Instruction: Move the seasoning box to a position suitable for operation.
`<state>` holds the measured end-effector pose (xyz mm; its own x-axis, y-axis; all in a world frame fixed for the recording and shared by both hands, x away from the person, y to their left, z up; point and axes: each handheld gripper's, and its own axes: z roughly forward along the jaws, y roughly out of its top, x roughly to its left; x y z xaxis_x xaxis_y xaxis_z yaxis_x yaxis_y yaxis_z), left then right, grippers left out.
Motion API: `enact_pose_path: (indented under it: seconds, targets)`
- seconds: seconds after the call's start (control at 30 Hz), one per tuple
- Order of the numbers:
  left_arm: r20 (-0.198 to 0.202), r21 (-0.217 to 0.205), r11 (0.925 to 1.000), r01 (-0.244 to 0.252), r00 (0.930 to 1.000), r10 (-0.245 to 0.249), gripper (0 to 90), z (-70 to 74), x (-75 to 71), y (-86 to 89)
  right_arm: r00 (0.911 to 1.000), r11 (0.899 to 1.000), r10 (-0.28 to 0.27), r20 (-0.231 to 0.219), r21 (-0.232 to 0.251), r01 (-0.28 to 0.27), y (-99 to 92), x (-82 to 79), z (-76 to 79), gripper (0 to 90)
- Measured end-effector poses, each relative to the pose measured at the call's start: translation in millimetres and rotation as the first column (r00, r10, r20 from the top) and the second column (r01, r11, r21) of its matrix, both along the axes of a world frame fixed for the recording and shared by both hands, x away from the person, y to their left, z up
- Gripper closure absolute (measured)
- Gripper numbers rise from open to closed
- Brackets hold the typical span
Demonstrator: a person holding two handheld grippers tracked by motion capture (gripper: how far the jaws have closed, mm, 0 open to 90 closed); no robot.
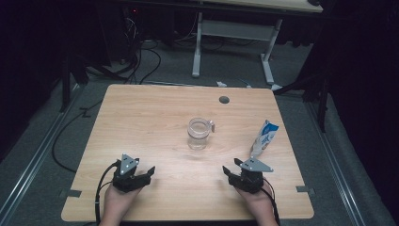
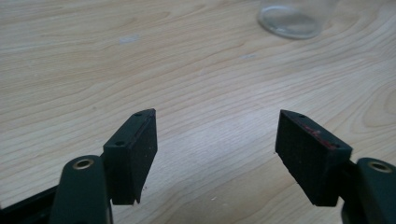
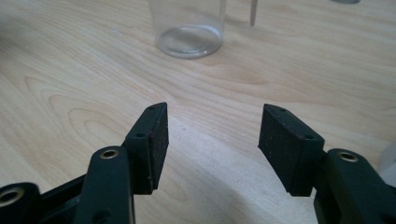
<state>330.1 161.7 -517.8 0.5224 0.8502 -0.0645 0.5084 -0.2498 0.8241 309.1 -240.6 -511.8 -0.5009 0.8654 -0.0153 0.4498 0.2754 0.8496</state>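
1. A light wooden table (image 1: 141, 117) carries both tools at its near edge, each held in a person's hand that comes in from the bottom of the high view.
2. The left gripper (image 1: 151, 173) sits low over the near-left part of the tabletop, its jaws spread wide. In the left gripper view the two black pads (image 2: 133, 154) stand well apart with bare wood grain between them; they hold nothing and touch nothing.
3. The right gripper (image 1: 227, 172) sits over the near-right part of the tabletop, its jaws likewise spread wide. In the right gripper view its pads (image 3: 154, 142) frame bare wood and grip nothing.
4. A white-and-blue carton (image 1: 264, 138) stands tilted just beyond the right gripper and slightly to its outer side, near the tool's grey three-cornered plate; whether they touch cannot be told. A pale blur at the right edge of the right gripper view may be its base.
5. A clear glass mug (image 1: 199, 133) with a small handle stands upright ahead of both tools, roughly midway between them and well apart from each. From the left gripper it lies ahead and to the right (image 2: 294, 18); from the right gripper it lies ahead and slightly left (image 3: 189, 28).
6. A small dark round hole (image 1: 224, 100) marks the tabletop far beyond the mug.
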Motion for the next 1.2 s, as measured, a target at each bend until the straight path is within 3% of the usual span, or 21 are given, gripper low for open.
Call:
enact_pose_path:
  seconds: [0.2,0.3,0.5,0.63,0.77,0.87,0.93,0.97,1.1,1.2]
  targets:
    - [-0.004,-0.074,0.9972,-0.003,1.0000,0.002,36.3,-0.1,-1.6,1.4,0.9999,1.000,-0.011,-0.009,0.010,0.011,-0.2,0.2,-3.5,46.8]
    - [-0.009,-0.091,0.9959,-0.001,1.0000,0.000,39.4,-0.4,-1.6,2.1,0.9998,1.000,-0.007,-0.020,0.013,0.007,0.2,0.0,-3.2,47.4]
    - [-0.005,-0.087,0.9960,-0.018,0.9998,0.018,43.2,-3.2,-0.3,-1.2,0.9992,0.999,-0.018,-0.037,0.037,0.019,-0.1,1.1,-4.2,47.1]
    - [-0.008,-0.067,0.9975,-0.025,0.9997,0.024,47.7,-4.7,2.9,-6.6,0.9991,0.999,-0.038,-0.021,0.009,0.038,6.4,1.9,-5.9,48.5]
    - [0.012,-0.068,0.9976,-0.014,0.9998,0.015,53.0,-2.9,1.5,-9.7,0.9991,0.999,-0.037,-0.021,0.010,0.037,11.4,5.5,-7.1,48.7]
    - [0.009,-0.072,0.9973,-0.016,0.9998,0.016,54.6,-3.0,1.2,-9.0,0.9987,0.999,-0.050,-0.011,0.016,0.050,17.4,14.3,-7.1,53.4]
    - [0.018,-0.084,0.9962,-0.022,0.9996,0.024,56.9,-3.0,0.4,-7.2,0.9983,0.996,-0.058,-0.001,0.069,0.058,23.4,27.7,-1.5,62.3]
    - [0.019,-0.089,0.9957,-0.025,0.9994,0.027,56.9,-3.1,0.4,-6.0,0.9983,0.996,-0.058,-0.001,0.069,0.058,23.4,27.7,-1.5,62.3]
    - [0.019,-0.093,0.9949,-0.038,0.9990,0.040,55.3,-5.3,0.0,-0.4,0.9978,0.994,-0.059,0.029,0.092,0.056,39.2,52.1,20.2,79.0]
    - [0.029,-0.100,0.9940,-0.045,0.9984,0.048,59.0,-5.4,-0.3,5.5,0.9961,0.992,-0.070,0.054,0.108,0.064,48.0,71.7,40.0,89.3]
